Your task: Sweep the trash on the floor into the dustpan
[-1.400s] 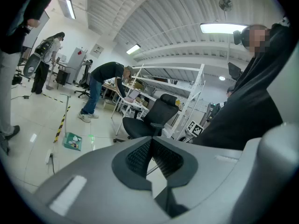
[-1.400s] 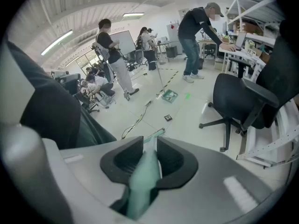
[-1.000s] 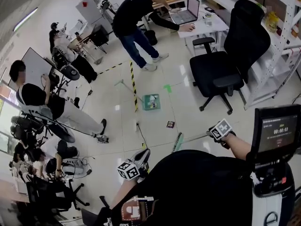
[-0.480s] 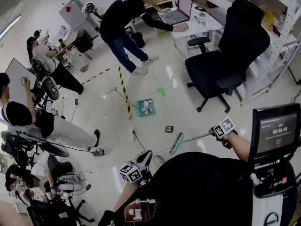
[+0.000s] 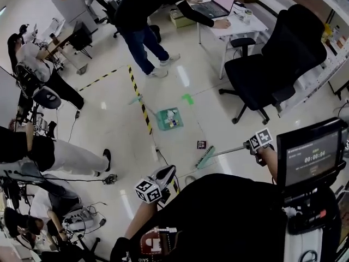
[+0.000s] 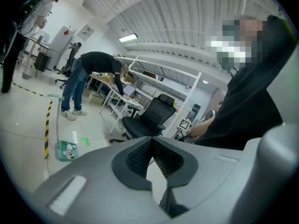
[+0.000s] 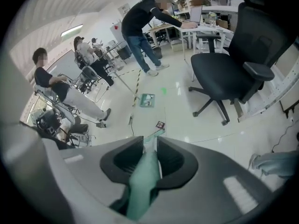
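Observation:
A green dustpan (image 5: 168, 118) with bits of trash inside stands on the white floor, its long handle (image 5: 136, 98) rising beside the yellow-black tape. A small dark square of trash (image 5: 201, 144) lies nearer to me. The teal broom head (image 5: 205, 158) rests on the floor just short of that trash. My right gripper (image 5: 256, 144) is shut on the broom handle (image 7: 145, 171), which runs out between the jaws toward the trash (image 7: 160, 124) and dustpan (image 7: 147, 100). My left gripper (image 5: 159, 180) hangs low by my body, shut on nothing (image 6: 150, 141); the dustpan (image 6: 67, 150) shows far off.
A black office chair (image 5: 275, 64) stands right of the dustpan. A person (image 5: 150, 4) bends over a laptop desk (image 5: 229, 21) behind it. Other people sit at the left (image 5: 49, 152) among cables and gear. A cable (image 5: 162, 157) lies near the broom.
The head view has swung and tilted. The broom head has crept slightly closer to the dark trash. Both grippers keep their states.

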A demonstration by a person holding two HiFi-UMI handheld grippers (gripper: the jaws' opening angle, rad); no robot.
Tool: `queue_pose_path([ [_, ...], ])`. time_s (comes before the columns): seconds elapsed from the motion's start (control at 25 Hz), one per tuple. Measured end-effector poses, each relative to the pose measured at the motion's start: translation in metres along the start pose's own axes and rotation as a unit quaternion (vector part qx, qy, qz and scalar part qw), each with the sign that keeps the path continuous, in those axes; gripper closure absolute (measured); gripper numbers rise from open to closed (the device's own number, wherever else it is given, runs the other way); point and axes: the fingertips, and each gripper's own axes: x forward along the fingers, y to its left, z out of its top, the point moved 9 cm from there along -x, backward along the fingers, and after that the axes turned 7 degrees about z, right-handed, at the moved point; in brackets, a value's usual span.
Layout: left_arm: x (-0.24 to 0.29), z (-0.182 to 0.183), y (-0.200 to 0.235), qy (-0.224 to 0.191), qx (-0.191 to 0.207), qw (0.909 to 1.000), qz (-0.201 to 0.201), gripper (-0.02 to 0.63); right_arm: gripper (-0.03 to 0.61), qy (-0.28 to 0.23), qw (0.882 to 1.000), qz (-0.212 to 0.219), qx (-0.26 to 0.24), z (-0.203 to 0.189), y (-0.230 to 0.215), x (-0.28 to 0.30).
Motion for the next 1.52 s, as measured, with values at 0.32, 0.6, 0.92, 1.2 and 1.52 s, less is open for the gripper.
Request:
queue_pose_path([
  [0.32, -0.014, 0.005, 0.038, 0.011, -0.033, 0.9987, 0.037, 0.617, 0.491, 0.019, 0.999, -0.018, 0.045, 0.066, -0.011, 0.044],
  [0.6, 0.035, 0.031, 0.045, 0.020, -0.035, 0.9938, 0.103, 0.617, 0.491, 0.022, 0.995, -0.020, 0.092, 0.130, -0.081, 0.094],
  [0.92, 0.142, 0.084, 0.022, 0.006, -0.069, 0.9834, 0.168, 0.617, 0.491, -0.001, 0.999, 0.007, 0.049, 0.246, -0.174, 0.120],
  [1.2, 0.175, 0.086, 0.054, 0.027, -0.082, 0.9869, 0.136, 0.617, 0.491, -0.019, 0.998, 0.026, 0.052, 0.311, -0.192, 0.111],
  [1.52, 0.152, 0.070, 0.124, 0.036, -0.080, 0.9931, 0.078, 0.617, 0.491, 0.098, 0.994, 0.034, 0.041, 0.270, -0.106, 0.113],
])
